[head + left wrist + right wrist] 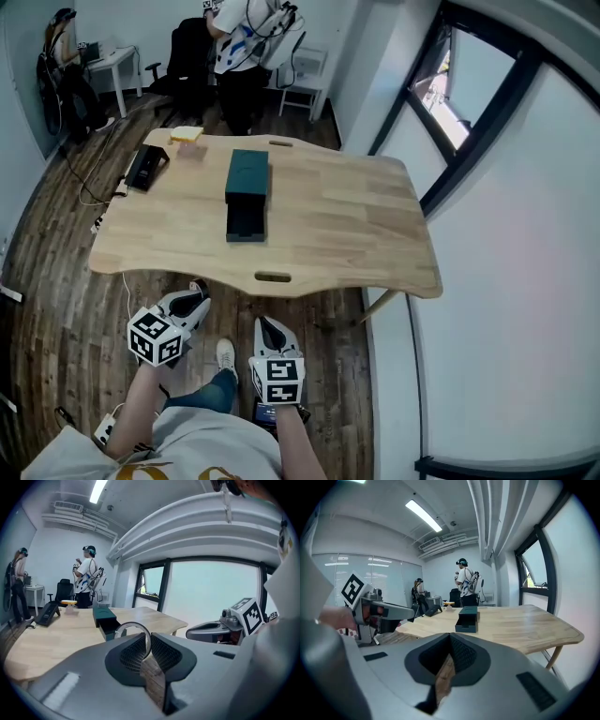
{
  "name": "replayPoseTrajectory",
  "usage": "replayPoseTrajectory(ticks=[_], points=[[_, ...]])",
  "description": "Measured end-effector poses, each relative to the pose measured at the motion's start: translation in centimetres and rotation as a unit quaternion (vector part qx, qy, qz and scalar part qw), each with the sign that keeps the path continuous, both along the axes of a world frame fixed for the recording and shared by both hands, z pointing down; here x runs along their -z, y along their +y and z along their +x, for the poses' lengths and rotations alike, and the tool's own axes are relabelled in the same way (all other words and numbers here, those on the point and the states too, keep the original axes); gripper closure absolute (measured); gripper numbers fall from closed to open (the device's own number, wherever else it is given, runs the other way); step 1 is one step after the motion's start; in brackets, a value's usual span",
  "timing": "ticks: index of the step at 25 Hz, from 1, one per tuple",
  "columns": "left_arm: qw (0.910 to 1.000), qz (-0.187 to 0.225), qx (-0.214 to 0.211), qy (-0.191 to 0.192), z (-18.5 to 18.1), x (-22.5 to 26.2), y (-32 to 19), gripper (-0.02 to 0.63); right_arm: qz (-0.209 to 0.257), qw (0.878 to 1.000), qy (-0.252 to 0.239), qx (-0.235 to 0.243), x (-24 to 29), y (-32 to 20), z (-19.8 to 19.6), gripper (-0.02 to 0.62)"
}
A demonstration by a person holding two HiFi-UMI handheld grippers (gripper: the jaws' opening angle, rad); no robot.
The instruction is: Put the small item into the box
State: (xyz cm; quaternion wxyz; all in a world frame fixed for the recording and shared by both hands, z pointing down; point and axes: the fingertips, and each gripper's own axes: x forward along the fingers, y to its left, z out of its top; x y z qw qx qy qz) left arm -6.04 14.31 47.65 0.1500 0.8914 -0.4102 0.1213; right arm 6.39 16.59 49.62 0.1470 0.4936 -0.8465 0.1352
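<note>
Clearly pinched: left gripper [149, 643] clamps a thin ring [133, 623] by its rim.
Probably light, stiff, slippery; right gripper [449, 645] closed, empty.

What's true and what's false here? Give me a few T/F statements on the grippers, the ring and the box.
1. The left gripper is shut on a ring. True.
2. The right gripper holds a second ring. False: its jaws are together with nothing between them.
3. The box has its drawer pulled out toward the person. True.
4. The ring lies in the drawer. False: it is pinched in the left gripper's jaws, away from the box.
5. Both grippers hang over the table. False: in the head view both are short of its near edge.
</note>
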Motion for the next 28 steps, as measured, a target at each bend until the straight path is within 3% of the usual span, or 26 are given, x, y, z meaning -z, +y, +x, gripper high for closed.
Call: replayPoseTrajectory(ticks=[7,12,19,28], points=[[0.9993,-0.022,-0.031,0.001,-0.8,-0.8,-15.7,0.568,-0.02,1.0,0.012,-0.018,-0.5,-15.3,-1.2,0.591],[0.9979,-0.049,-0.042,0.01,-1.9,-2.6,-23.2,0.568,-0.031,0.999,0.018,-0.025,-1.3,-22.3,-2.0,0.591],[0.9962,-0.061,-0.059,0.022,-1.5,-3.5,-28.8,0.568,-0.043,0.998,0.02,-0.047,-2.4,-26.9,-1.4,0.591],[0.9965,-0.047,-0.065,0.023,-1.0,-2.3,-32.7,0.568,-0.036,0.999,0.011,-0.031,-1.8,-30.0,-1.5,0.591]])
